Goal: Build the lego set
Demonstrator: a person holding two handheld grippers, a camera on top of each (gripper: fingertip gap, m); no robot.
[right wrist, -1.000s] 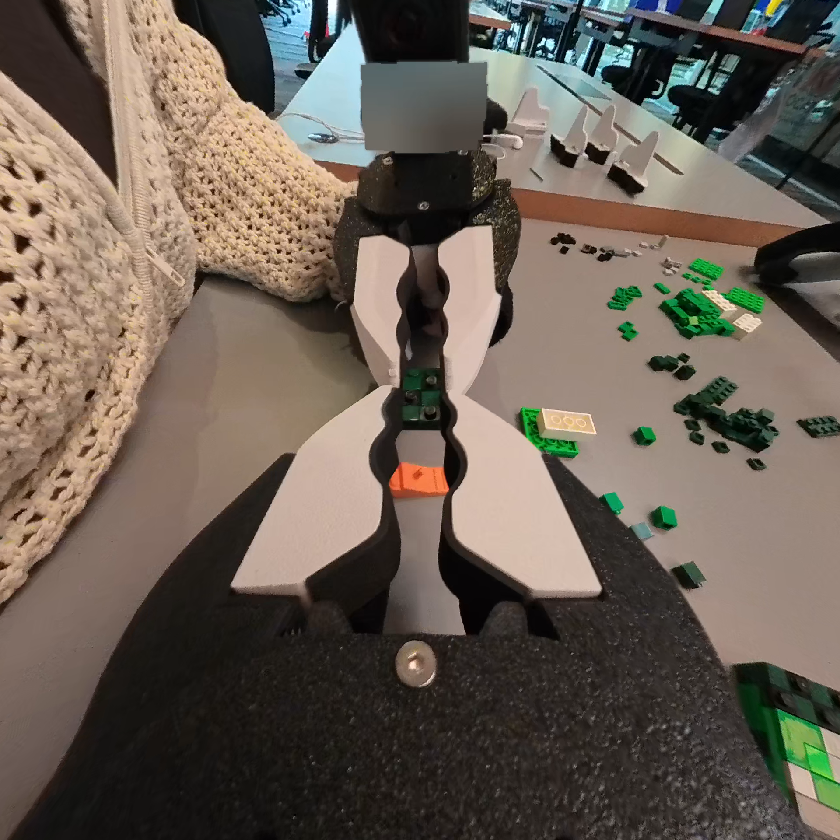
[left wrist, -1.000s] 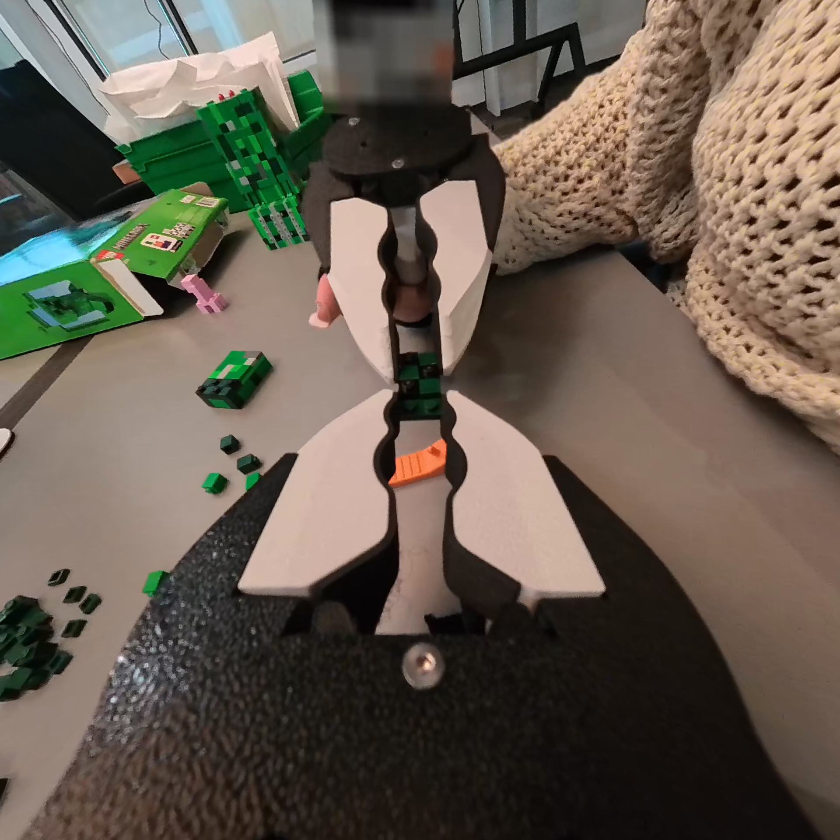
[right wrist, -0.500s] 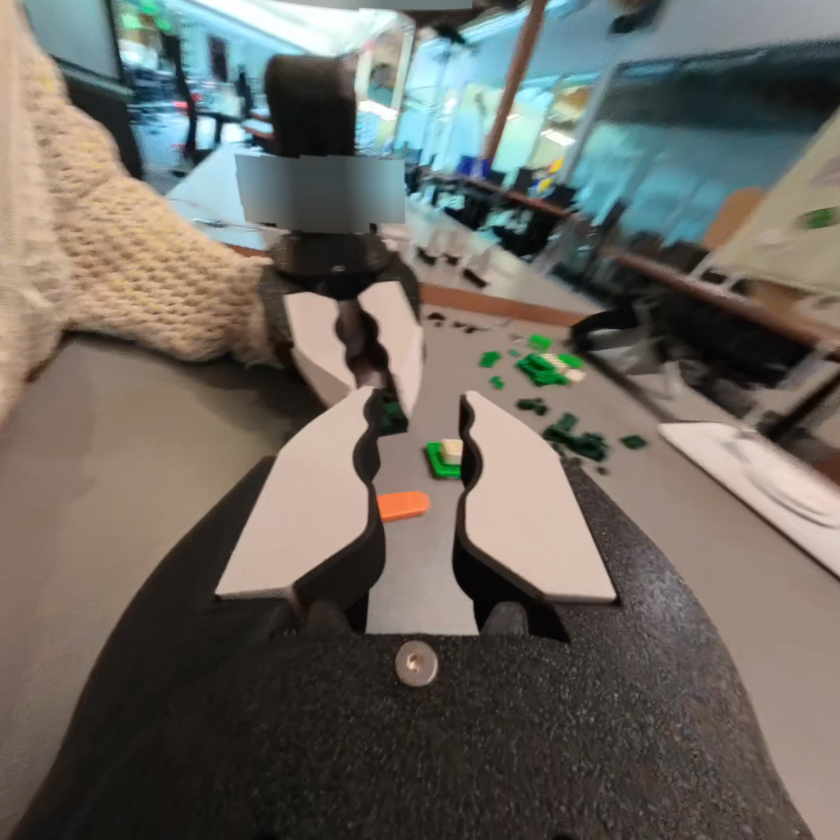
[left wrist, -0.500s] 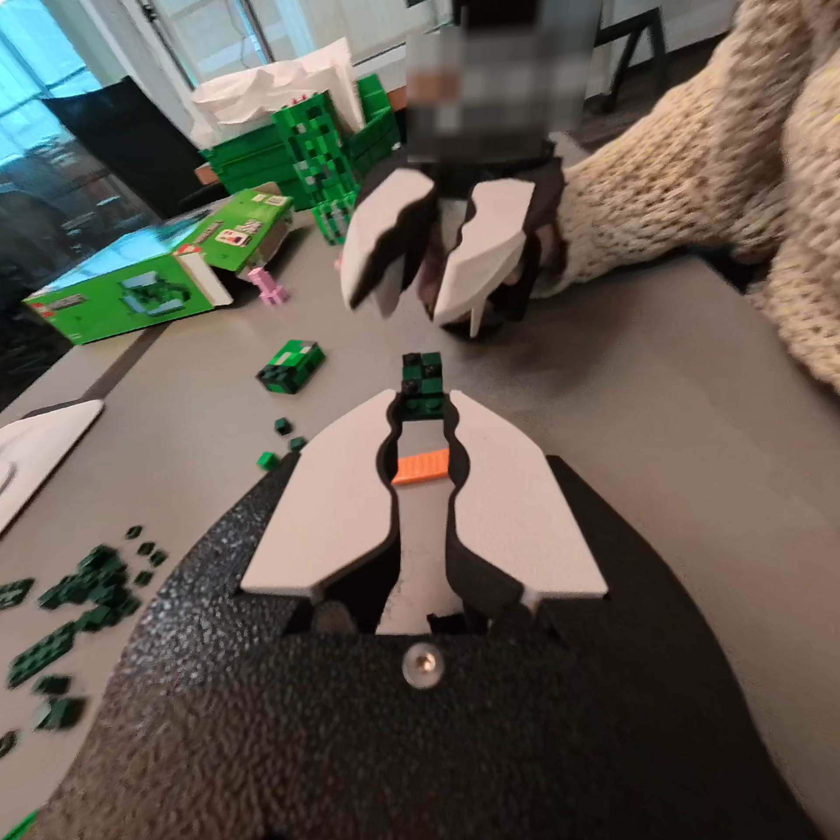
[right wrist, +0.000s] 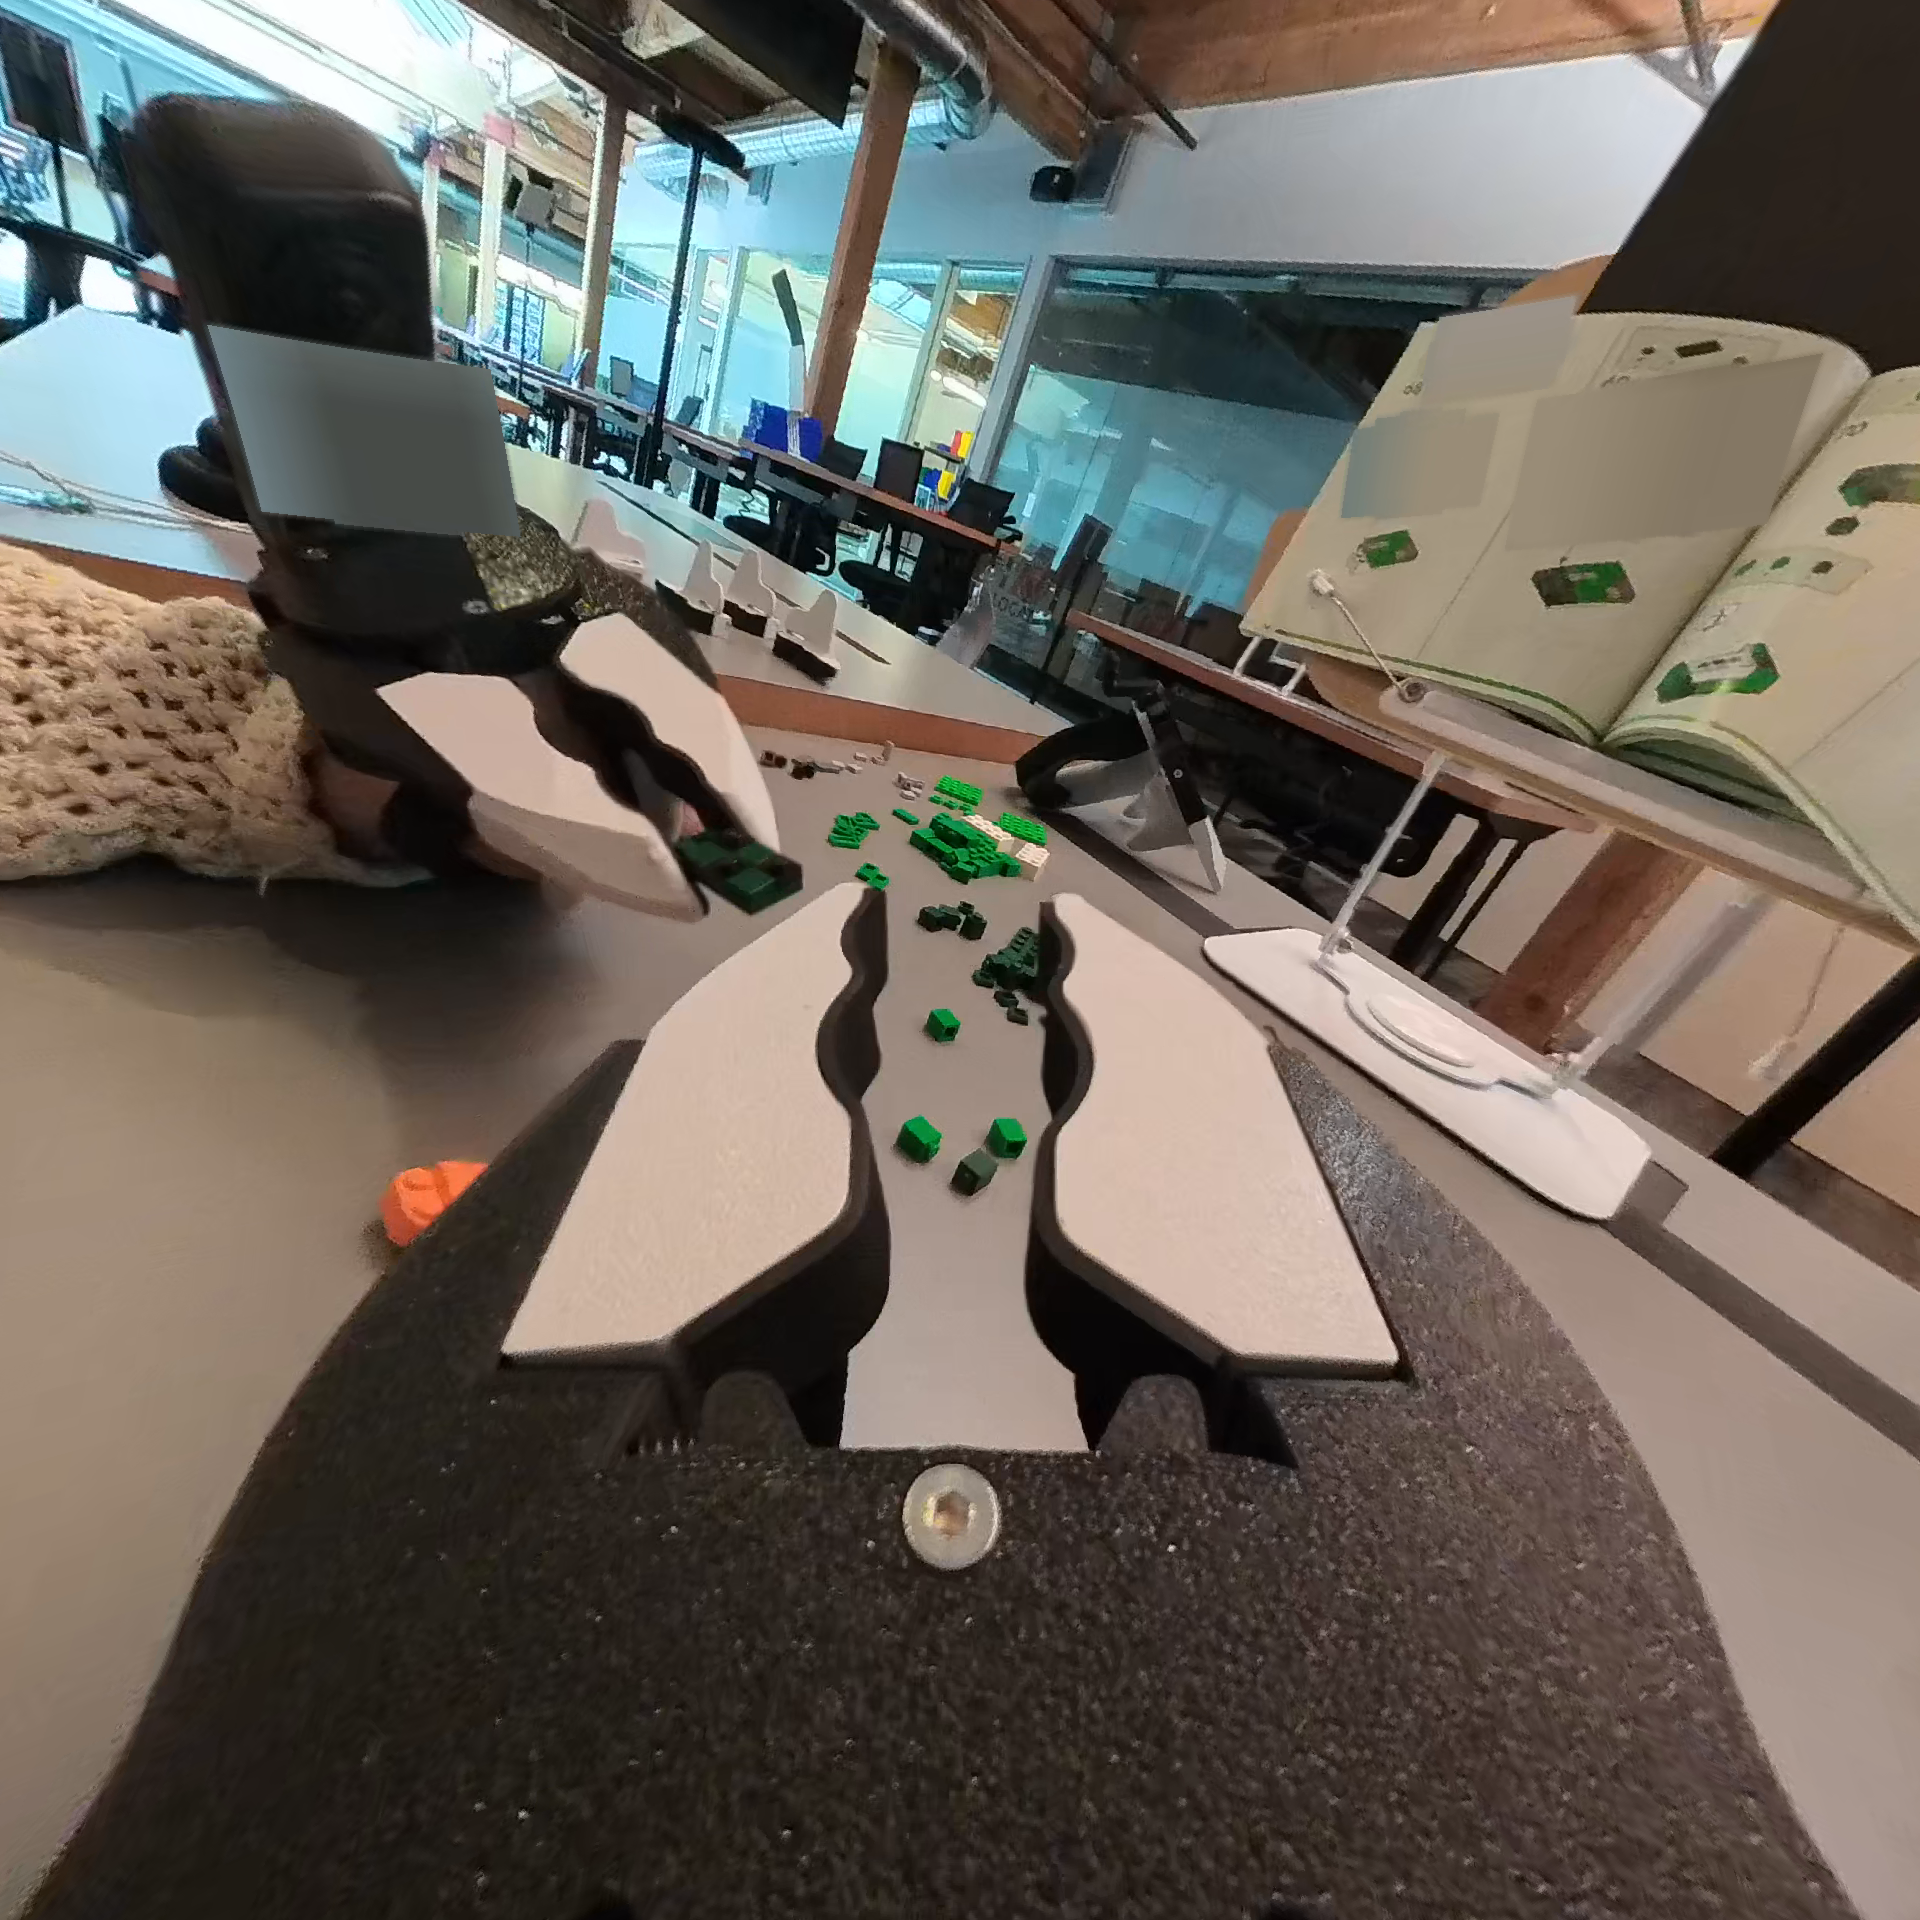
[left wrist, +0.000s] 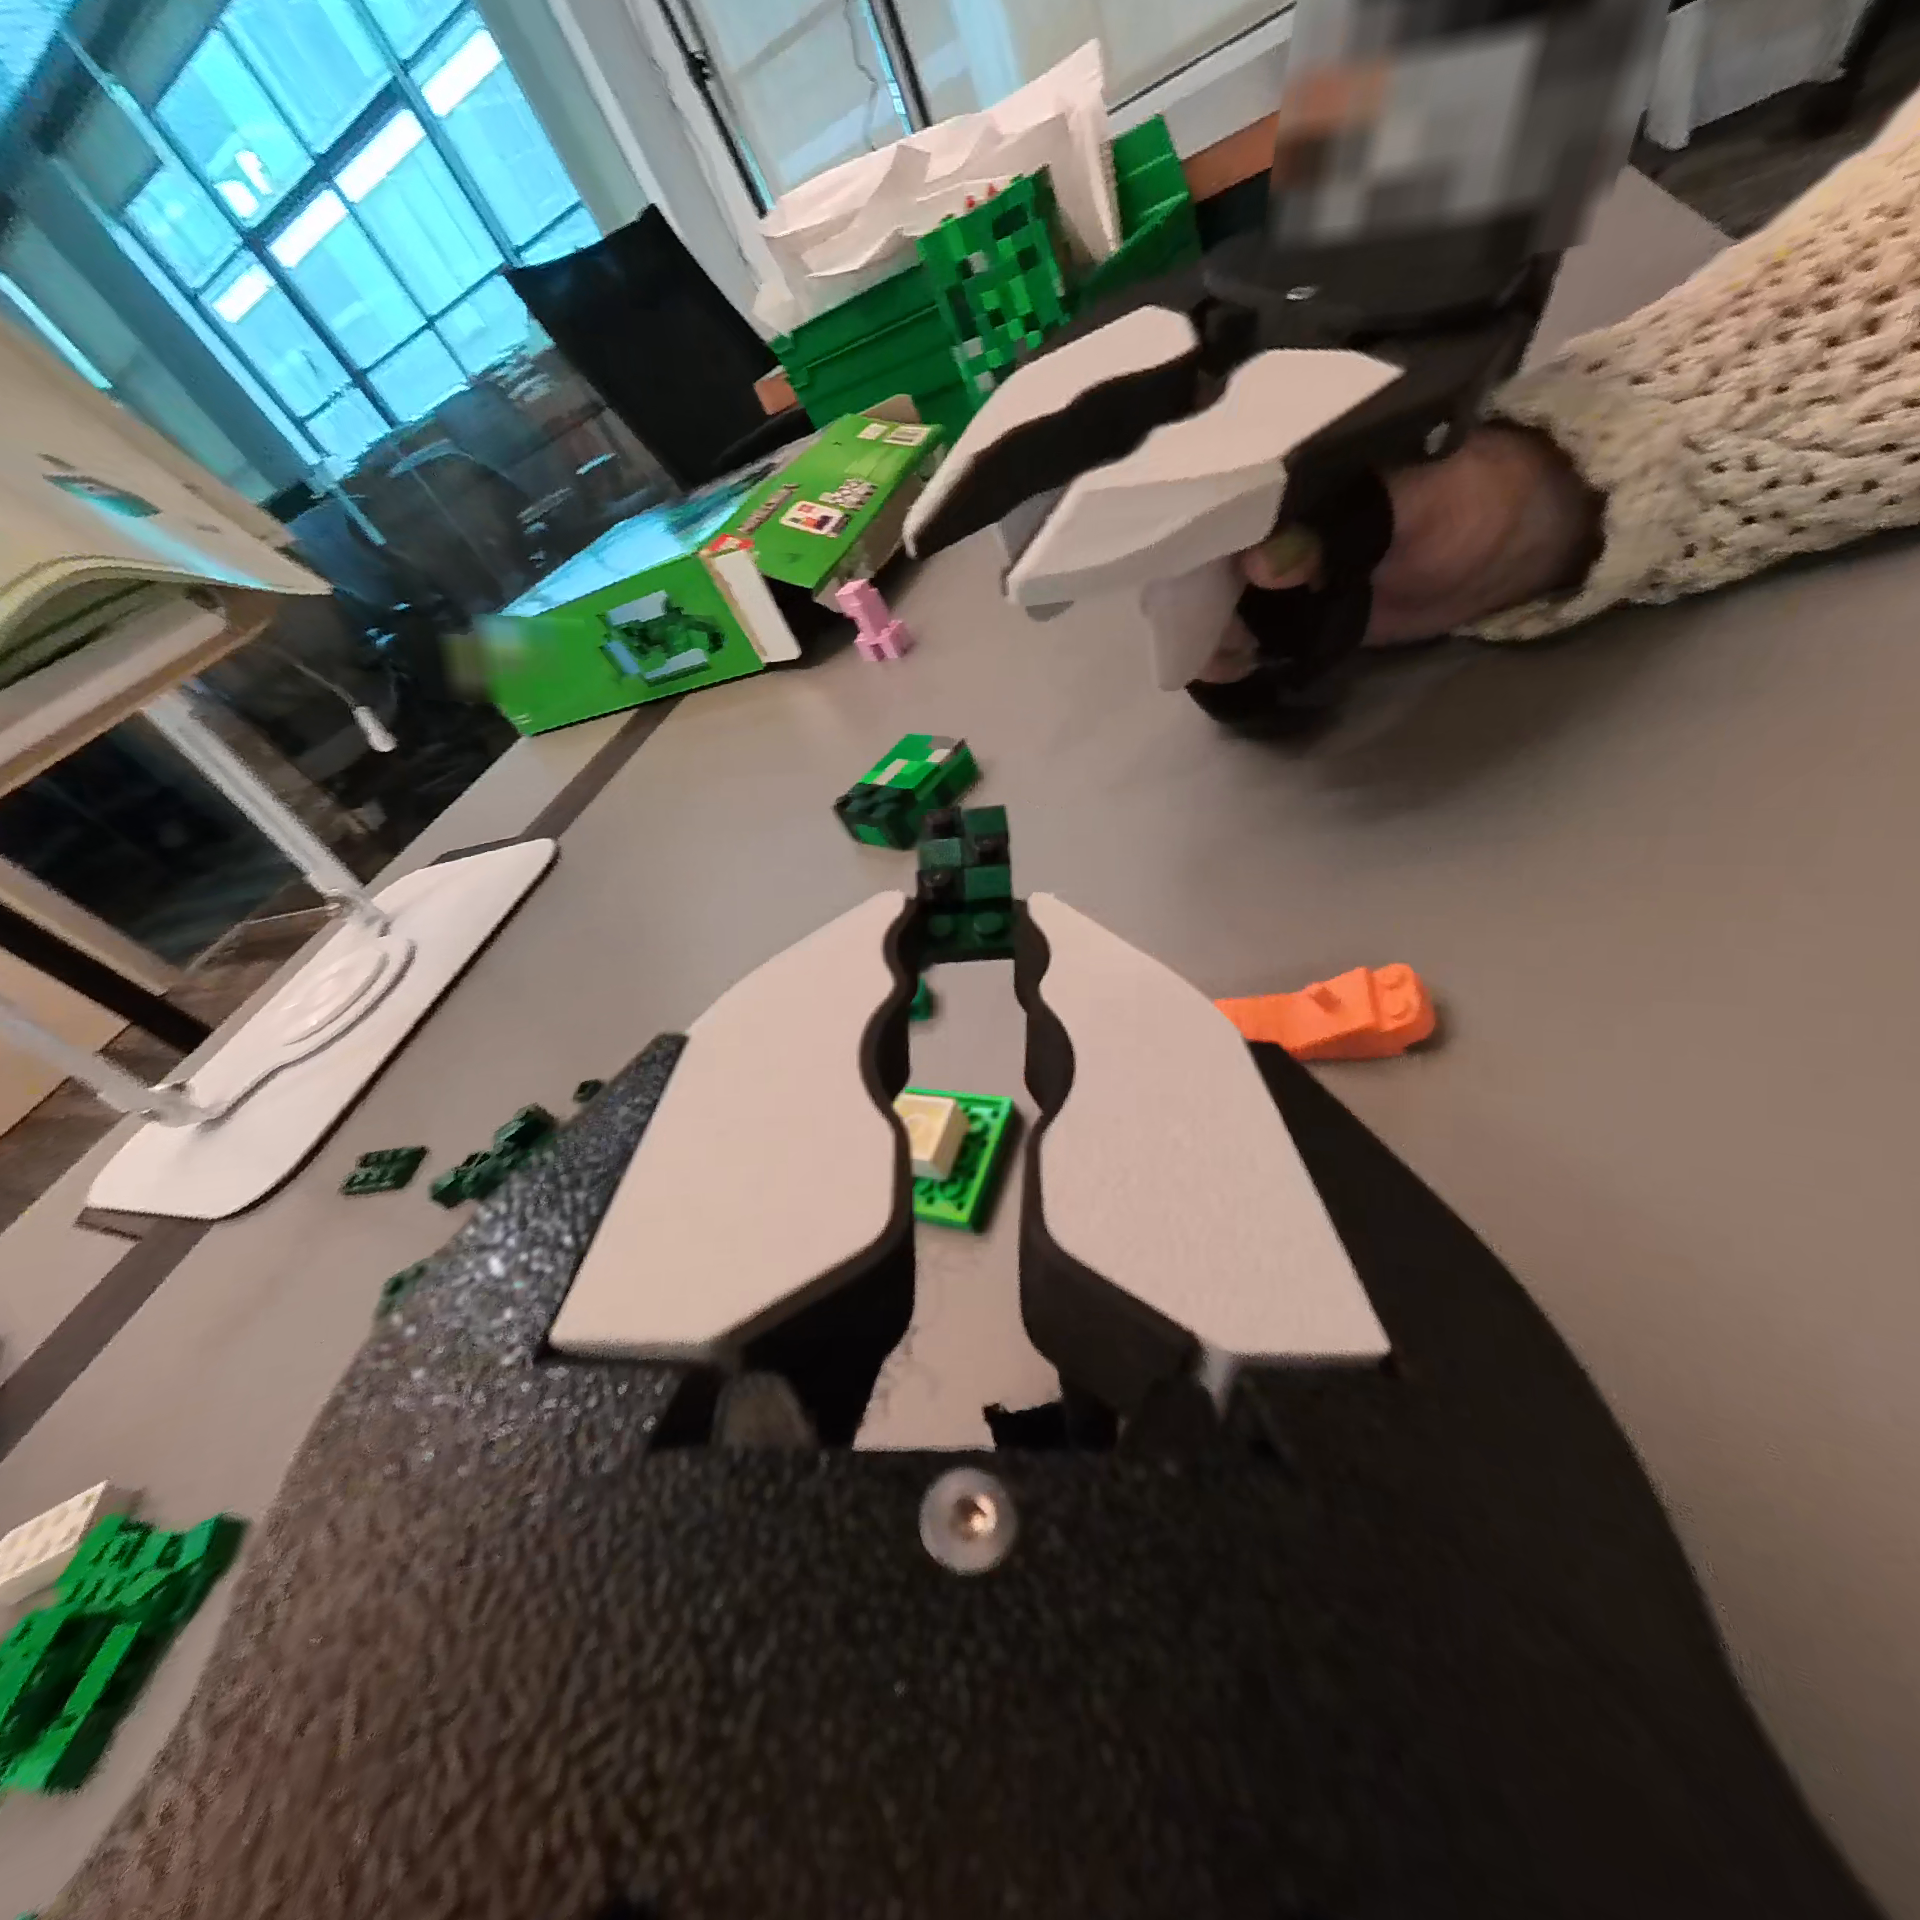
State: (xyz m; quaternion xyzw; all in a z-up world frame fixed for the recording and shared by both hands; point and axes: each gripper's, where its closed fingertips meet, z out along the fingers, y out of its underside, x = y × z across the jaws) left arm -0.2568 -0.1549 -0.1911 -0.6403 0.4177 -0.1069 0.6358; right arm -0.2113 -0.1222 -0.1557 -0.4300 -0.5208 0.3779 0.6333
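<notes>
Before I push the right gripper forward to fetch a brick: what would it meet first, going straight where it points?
Probably the three small loose green bricks on the grey table, seen between the open right gripper; depth is uncertain.

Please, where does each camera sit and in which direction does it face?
Left wrist view: on the left gripper, facing along its fingers to the green box; the right gripper and a sleeve show.
Right wrist view: on the right gripper, facing loose bricks and the instruction book; the left gripper shows.
Shared: dark green brick assembly, orange brick separator.
</notes>
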